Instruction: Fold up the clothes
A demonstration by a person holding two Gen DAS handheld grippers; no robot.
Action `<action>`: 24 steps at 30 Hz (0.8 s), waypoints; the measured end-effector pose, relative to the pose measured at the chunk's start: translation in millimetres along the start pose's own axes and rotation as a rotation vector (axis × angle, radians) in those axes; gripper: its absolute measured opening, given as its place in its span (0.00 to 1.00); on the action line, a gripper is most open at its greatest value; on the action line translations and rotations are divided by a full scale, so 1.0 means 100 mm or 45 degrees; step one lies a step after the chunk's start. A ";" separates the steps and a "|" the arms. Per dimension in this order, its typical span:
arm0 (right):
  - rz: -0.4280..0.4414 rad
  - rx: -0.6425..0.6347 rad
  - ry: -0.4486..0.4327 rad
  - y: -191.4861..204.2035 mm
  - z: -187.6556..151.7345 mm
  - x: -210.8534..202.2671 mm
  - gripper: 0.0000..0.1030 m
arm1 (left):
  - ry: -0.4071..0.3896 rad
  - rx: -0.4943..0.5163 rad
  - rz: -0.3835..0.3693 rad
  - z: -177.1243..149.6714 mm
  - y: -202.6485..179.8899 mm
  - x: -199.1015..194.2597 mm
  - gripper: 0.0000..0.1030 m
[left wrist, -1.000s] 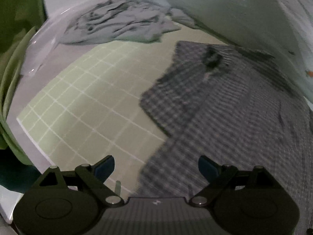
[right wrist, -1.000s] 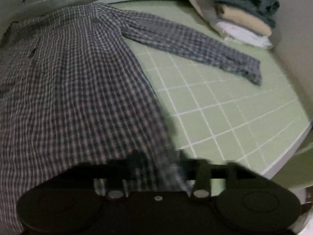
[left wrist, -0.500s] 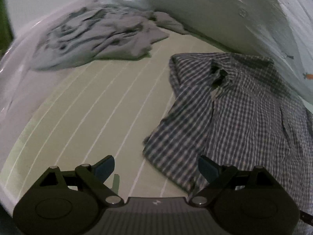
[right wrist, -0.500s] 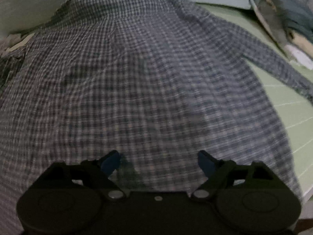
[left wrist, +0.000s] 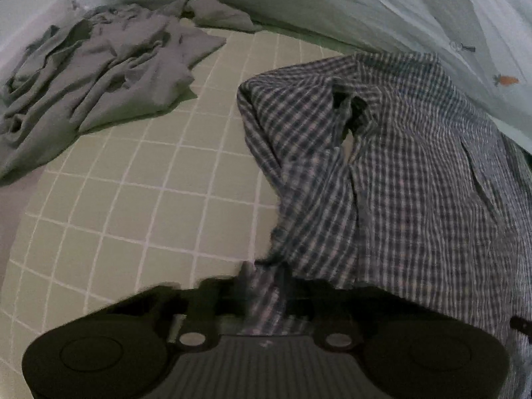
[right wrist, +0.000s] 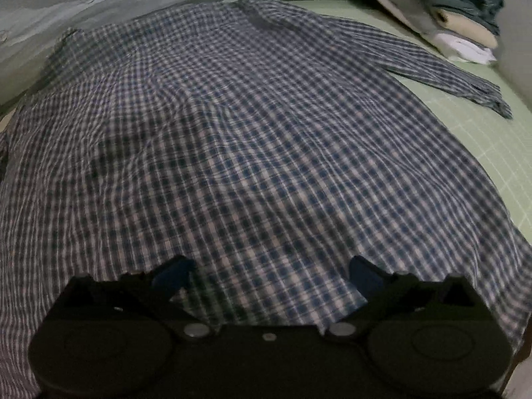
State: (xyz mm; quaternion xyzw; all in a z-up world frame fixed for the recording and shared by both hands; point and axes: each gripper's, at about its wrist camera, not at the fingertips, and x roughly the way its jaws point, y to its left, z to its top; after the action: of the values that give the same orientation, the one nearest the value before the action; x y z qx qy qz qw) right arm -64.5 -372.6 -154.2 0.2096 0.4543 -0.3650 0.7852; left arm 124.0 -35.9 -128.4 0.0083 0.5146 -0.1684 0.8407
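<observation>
The checked shirt (left wrist: 392, 179) lies spread on the green grid mat (left wrist: 139, 206), filling the right half of the left wrist view and nearly all of the right wrist view. In the left wrist view the left gripper (left wrist: 266, 296) sits at the bottom centre, its jaws closing on a bunched edge of the shirt that runs down between them; this looks like a grip taken to lift that side over in a fold. The right gripper (right wrist: 269, 272), at the bottom of its own view, hovers over the middle of the shirt with its jaws opening wide and nothing held, only flat cloth beneath, probably freed to smooth or take a new hold.

A crumpled grey garment (left wrist: 96, 76) waits at the upper left of the left view, and a pile of folded clothes (right wrist: 445, 16) sits at the upper right of the right view.

A second ago the left jaws stood wide over bare mat beside the shirt, and the right gripper was at the shirt's edge, jaws narrower.
</observation>
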 end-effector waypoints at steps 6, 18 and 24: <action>-0.010 0.015 -0.012 0.02 -0.04 -0.01 1.00 | -0.237 0.018 0.208 0.11 0.35 -0.52 0.07; -0.020 0.034 -0.038 0.02 -0.09 -0.03 1.00 | -0.334 -0.038 0.341 -0.21 0.70 -1.12 0.08; -0.017 0.028 -0.041 0.03 -0.10 -0.03 1.00 | -0.225 -0.082 0.384 -0.56 0.81 -1.02 0.08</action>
State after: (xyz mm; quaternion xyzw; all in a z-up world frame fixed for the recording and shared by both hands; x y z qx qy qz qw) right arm -69.0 -362.8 -157.0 0.2092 0.4388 -0.3785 0.7877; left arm 57.4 79.0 -79.0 0.0435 0.4367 -0.0239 0.8982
